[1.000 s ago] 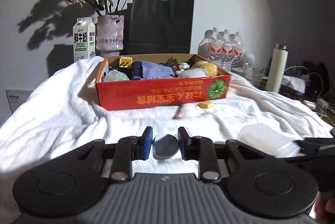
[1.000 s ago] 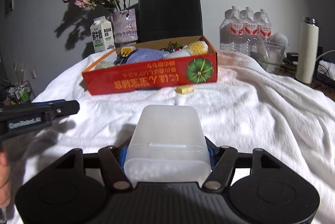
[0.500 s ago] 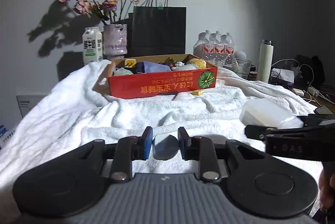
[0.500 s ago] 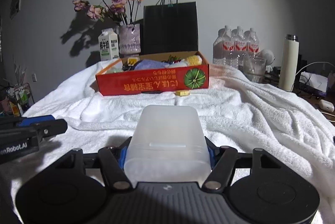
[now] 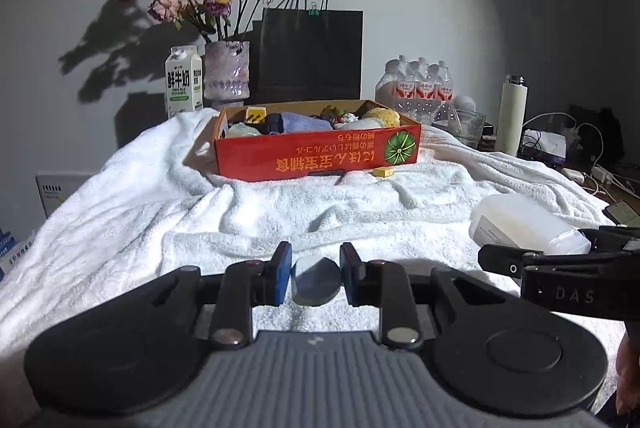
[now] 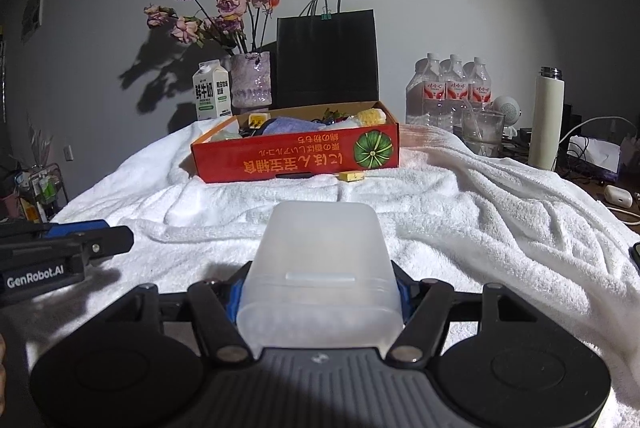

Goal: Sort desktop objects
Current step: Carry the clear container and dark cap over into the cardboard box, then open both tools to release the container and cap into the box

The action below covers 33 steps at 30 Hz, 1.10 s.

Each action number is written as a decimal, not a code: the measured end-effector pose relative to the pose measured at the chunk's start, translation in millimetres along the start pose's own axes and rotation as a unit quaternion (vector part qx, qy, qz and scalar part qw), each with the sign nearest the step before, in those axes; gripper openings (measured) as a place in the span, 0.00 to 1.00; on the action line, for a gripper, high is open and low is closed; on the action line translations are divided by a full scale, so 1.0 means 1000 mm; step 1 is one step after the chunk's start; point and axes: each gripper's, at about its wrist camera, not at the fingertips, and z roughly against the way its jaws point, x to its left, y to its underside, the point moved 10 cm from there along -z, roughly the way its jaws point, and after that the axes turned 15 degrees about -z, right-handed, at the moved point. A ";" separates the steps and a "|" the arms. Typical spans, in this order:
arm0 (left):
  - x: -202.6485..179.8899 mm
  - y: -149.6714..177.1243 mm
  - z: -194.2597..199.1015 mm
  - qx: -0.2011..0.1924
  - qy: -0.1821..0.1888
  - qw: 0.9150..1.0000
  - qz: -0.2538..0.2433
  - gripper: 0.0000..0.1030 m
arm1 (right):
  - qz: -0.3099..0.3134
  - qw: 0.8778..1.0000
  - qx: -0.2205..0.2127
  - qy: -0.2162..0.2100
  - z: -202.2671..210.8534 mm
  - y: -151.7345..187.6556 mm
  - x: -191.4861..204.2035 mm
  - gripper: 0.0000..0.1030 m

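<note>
My left gripper [image 5: 315, 270] is shut on a small grey rounded object [image 5: 316, 281], held between its blue pads near the front of the white towel [image 5: 160, 212]. My right gripper [image 6: 318, 292] is shut on a translucent white plastic box [image 6: 320, 268], whose body also shows at the right of the left wrist view [image 5: 524, 222]. Far ahead on the towel stands a red cardboard box [image 5: 316, 158] with several items inside. A small yellow block [image 5: 383, 171] lies on the towel just in front of the red box.
Behind the red box stand a milk carton [image 5: 183, 86], a vase of dried flowers [image 5: 226, 70] and a black paper bag [image 5: 311, 54]. Water bottles [image 6: 452, 88], a glass [image 6: 482, 132] and a white flask [image 6: 545, 118] stand at the right, with cables beyond.
Both grippers have drawn back from the red box, which now looks smaller and farther away. Each still holds its object as before.
</note>
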 end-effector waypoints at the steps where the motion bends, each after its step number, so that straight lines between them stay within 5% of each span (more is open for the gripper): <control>1: 0.001 -0.001 -0.002 0.000 0.000 1.000 0.004 0.26 | -0.003 1.000 0.002 -0.001 -0.002 -0.002 0.000 0.63; 7: 0.020 -0.043 -0.022 -0.033 0.011 0.999 0.020 0.26 | 0.010 1.000 -0.014 -0.019 -0.016 -0.038 0.007 0.63; 15: 0.067 -0.132 -0.086 -0.069 0.028 0.997 0.020 0.26 | 0.034 0.996 -0.028 -0.075 -0.066 -0.131 0.037 0.63; 20: 0.098 -0.166 -0.182 -0.012 0.032 0.998 0.055 0.26 | 0.017 0.993 0.012 -0.115 -0.149 -0.185 0.061 0.63; 24: 0.124 -0.169 -0.262 0.033 0.005 0.998 0.052 0.26 | -0.002 0.994 0.054 -0.093 -0.234 -0.208 0.071 0.63; 29: 0.145 -0.153 -0.334 0.093 0.012 0.991 0.093 0.26 | 0.015 0.994 0.100 -0.050 -0.323 -0.201 0.080 0.63; 33: 0.135 -0.149 -0.353 0.115 0.046 0.986 0.107 0.27 | 0.024 0.993 0.112 -0.025 -0.363 -0.191 0.078 0.63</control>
